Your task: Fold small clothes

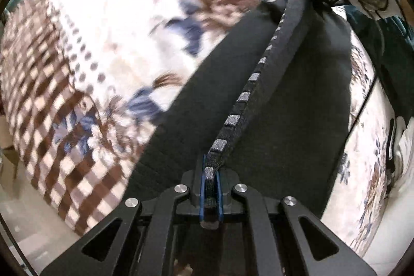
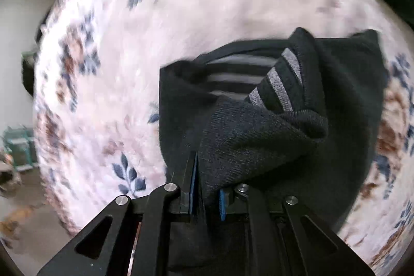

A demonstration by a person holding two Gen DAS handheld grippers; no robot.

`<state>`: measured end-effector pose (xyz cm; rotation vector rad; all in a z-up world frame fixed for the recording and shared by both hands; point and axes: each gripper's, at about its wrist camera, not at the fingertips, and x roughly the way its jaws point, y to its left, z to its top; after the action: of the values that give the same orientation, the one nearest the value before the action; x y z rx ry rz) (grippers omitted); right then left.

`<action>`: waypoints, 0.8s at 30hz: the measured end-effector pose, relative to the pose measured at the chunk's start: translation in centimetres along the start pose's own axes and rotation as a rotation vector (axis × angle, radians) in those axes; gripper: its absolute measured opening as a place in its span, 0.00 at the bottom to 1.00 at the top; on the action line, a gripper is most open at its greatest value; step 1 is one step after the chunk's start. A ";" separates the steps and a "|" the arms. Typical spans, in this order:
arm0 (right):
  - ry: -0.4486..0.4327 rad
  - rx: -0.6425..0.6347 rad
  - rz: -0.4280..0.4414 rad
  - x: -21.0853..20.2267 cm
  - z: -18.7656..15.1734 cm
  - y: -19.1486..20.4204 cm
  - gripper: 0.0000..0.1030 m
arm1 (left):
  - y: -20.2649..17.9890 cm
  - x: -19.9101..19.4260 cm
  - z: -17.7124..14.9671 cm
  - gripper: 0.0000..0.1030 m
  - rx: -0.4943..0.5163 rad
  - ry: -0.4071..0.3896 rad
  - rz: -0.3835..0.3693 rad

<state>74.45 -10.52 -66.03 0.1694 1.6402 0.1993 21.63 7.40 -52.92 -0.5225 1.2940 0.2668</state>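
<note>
I find no legible text, label, brand, number or sign in either view. The dark garment [image 1: 284,100] clamped in my left gripper [image 1: 211,180] carries only grey blocks along its band, and the same garment [image 2: 258,133] in my right gripper [image 2: 207,194] shows plain grey stripes. The floral bedcover [image 2: 108,84] bears pattern only. Motion blur is heavy, so fine print, if any, may escape me.
</note>
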 end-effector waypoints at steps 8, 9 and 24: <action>0.020 -0.024 0.233 -0.8 -0.5 2.5 0.71 | 4.5 1.3 0.4 0.11 -0.163 0.051 -0.187; 0.020 -0.038 0.291 -1.7 -0.9 2.3 0.71 | 5.4 1.3 0.3 0.13 -0.193 0.061 -0.204; 0.056 -0.012 0.102 -5.9 -26.4 -12.2 0.79 | 4.3 1.2 0.8 0.25 -0.016 0.174 -0.251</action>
<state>48.68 -24.46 -61.11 0.2408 1.6876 0.2940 20.61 11.33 -54.85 -0.7275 1.3788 0.0233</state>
